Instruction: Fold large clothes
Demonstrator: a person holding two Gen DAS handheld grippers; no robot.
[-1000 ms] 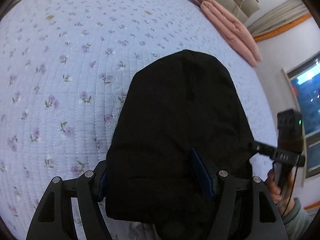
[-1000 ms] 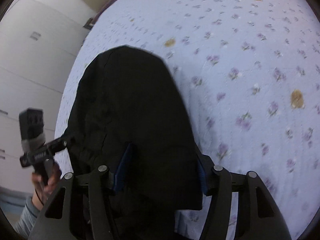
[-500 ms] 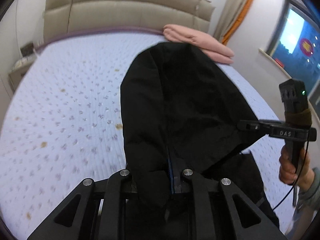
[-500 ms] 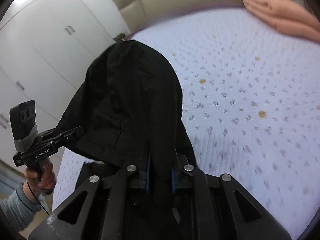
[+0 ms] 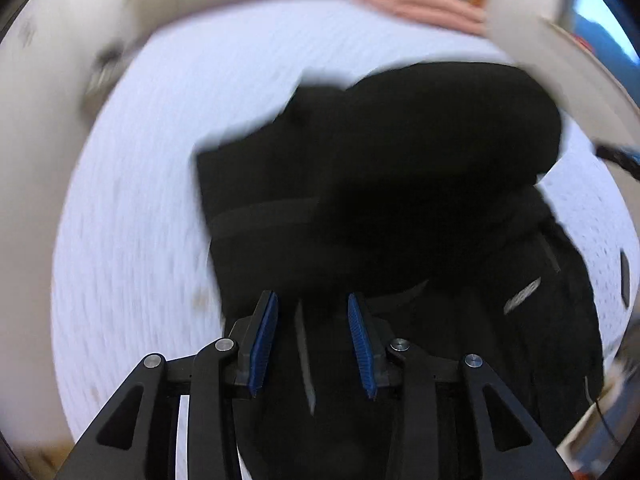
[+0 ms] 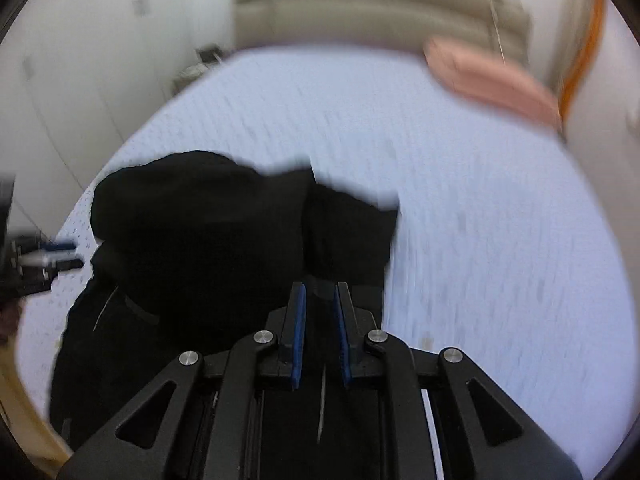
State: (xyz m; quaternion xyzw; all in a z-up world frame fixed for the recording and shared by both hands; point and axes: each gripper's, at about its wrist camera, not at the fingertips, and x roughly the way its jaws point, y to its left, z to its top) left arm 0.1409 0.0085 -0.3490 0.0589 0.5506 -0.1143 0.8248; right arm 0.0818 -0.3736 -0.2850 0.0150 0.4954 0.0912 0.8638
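Both my left gripper (image 5: 314,344) and right gripper (image 6: 320,338) have just let go, fingers now apart, so the black jacket (image 5: 380,184) lies folded on the bed (image 5: 160,200) just ahead, this fold likely done.

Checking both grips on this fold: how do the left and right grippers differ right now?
The left gripper stands wide open, while the right gripper shows a narrower gap between its blue pads. The left hovers nearer the black padded jacket middle; the right sits near its edge, beside the pale floral bedspread. Neither visibly clamps fabric, though both frames are blurred.
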